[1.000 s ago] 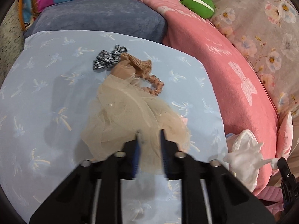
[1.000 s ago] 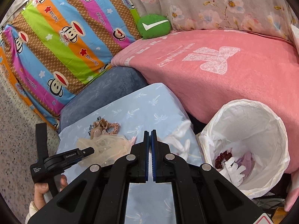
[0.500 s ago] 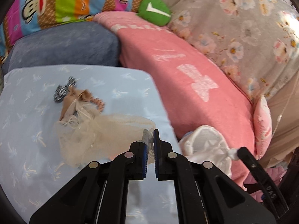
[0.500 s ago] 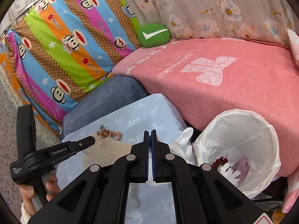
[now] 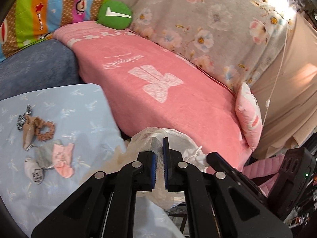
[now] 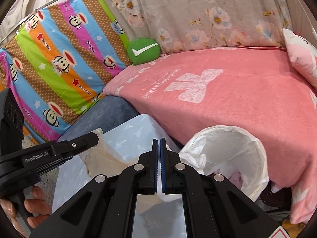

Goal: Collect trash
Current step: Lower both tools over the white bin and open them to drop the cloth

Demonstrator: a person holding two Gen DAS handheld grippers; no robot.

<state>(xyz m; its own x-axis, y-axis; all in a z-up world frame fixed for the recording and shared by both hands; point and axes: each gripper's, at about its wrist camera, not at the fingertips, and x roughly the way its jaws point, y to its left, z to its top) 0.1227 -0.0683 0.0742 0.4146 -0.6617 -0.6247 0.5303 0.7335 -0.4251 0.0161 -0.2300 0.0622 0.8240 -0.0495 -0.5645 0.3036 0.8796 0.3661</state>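
My left gripper (image 5: 159, 139) is shut on a beige mesh cloth (image 5: 138, 140) and holds it lifted at the right edge of the light blue table (image 5: 85, 107), just before the white-lined trash bin (image 5: 184, 140). In the right wrist view the left gripper (image 6: 95, 136) shows at the left with the beige mesh cloth (image 6: 103, 156) hanging below it. My right gripper (image 6: 159, 140) is shut on the white trash bin liner's edge (image 6: 190, 154) beside the trash bin (image 6: 233, 150), which holds some scraps.
Small cloth items lie on the table: a brown scrunchie (image 5: 45, 130), a tan pouch (image 5: 27, 132), a black-and-white piece (image 5: 23, 117), grey (image 5: 35, 170) and pink socks (image 5: 63, 158). A pink blanket-covered sofa (image 5: 168, 99) and a green pillow (image 5: 115, 16) stand behind.
My left gripper closed on the mesh cloth, lifted it off the table and carried it right toward the bin, uncovering socks underneath. My right gripper stayed shut by the bin.
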